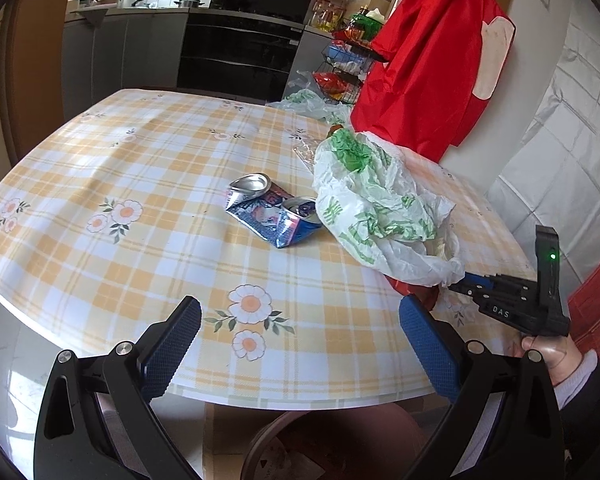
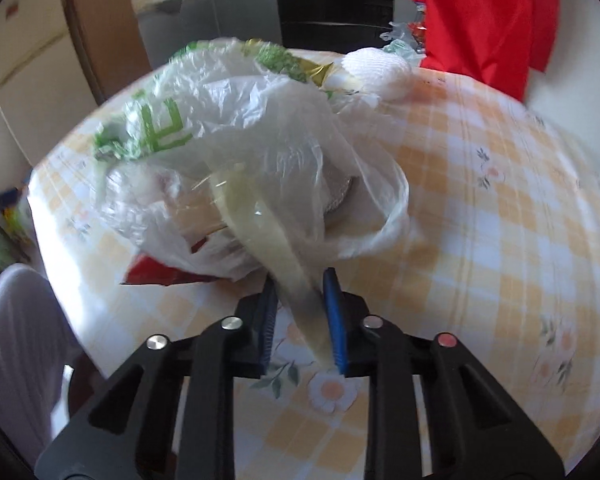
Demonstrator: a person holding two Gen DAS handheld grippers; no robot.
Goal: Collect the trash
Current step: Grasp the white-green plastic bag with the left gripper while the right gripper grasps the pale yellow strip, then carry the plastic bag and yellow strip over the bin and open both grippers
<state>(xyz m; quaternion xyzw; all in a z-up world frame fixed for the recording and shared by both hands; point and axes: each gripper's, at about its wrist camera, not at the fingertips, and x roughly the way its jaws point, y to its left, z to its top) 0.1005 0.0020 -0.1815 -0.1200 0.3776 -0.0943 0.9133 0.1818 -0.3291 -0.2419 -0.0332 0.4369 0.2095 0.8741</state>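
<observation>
The right gripper (image 2: 300, 312) has its jaws clenched on a twisted handle of the white plastic bag (image 2: 236, 160) with green print, which lies crumpled on the checked worktop (image 2: 480, 208) with a red wrapper (image 2: 160, 274) poking out beneath it. The left gripper (image 1: 300, 344) hangs over the near edge, jaws spread wide and holding nothing. A crushed blue can (image 1: 270, 210) (dented, lying on its side) rests just beside the bag, well ahead of those released jaws.
</observation>
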